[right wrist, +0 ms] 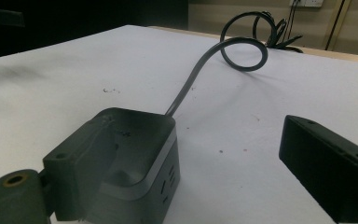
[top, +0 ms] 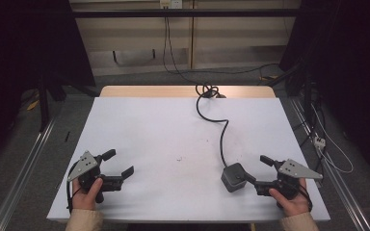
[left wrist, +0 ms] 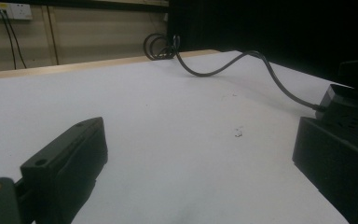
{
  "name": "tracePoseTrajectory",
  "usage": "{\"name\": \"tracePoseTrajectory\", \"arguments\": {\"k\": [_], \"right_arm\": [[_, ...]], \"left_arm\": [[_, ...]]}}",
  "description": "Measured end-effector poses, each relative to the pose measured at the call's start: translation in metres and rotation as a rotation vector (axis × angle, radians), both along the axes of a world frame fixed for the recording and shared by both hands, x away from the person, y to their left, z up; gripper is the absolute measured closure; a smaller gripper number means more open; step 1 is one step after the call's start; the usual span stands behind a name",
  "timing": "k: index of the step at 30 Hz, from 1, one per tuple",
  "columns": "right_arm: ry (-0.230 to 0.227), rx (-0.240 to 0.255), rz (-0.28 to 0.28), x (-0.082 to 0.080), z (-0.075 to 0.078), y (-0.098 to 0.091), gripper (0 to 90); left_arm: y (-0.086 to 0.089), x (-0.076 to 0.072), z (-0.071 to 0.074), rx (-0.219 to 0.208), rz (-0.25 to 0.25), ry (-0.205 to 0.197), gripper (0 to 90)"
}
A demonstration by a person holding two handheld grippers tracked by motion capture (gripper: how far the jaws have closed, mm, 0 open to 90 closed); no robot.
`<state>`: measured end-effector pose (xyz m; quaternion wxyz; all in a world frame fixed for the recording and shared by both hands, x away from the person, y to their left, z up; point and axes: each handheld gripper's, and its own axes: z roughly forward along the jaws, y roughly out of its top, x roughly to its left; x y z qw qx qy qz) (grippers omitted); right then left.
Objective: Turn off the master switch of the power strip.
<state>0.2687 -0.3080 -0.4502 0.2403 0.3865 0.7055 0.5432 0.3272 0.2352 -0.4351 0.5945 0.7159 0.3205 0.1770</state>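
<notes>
A small grey cube-shaped power socket (top: 233,177) (right wrist: 140,149) sits on the white table (top: 164,125) at the front right. Its dark cable (top: 221,134) (right wrist: 191,84) snakes to the back edge. My right gripper (top: 256,168) (right wrist: 193,149) is open, and one jaw rests against the cube's side, so the cube lies partly between the jaws. At the front left, my left gripper (top: 119,162) (left wrist: 200,163) is open with bare table between its jaws. In the left gripper view the cube (left wrist: 347,109) and its cable (left wrist: 242,63) show far right.
The cable's coil (top: 207,90) (right wrist: 251,42) lies at the table's wooden back edge. Wall sockets (top: 170,4) are behind it. A power strip (top: 319,141) and wires lie on the floor at the right. Metal rails (top: 24,168) run along both sides.
</notes>
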Motion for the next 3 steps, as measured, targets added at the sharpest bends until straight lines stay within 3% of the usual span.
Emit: {"name": "tracePoseTrajectory", "arguments": {"k": [3], "right_arm": [[0.007, -0.003, 0.002, 0.0008, 0.0002, 0.0011, 10.8]], "left_arm": [[-0.0004, 0.0001, -0.001, -0.005, 0.0, 0.005, 2.9]]}}
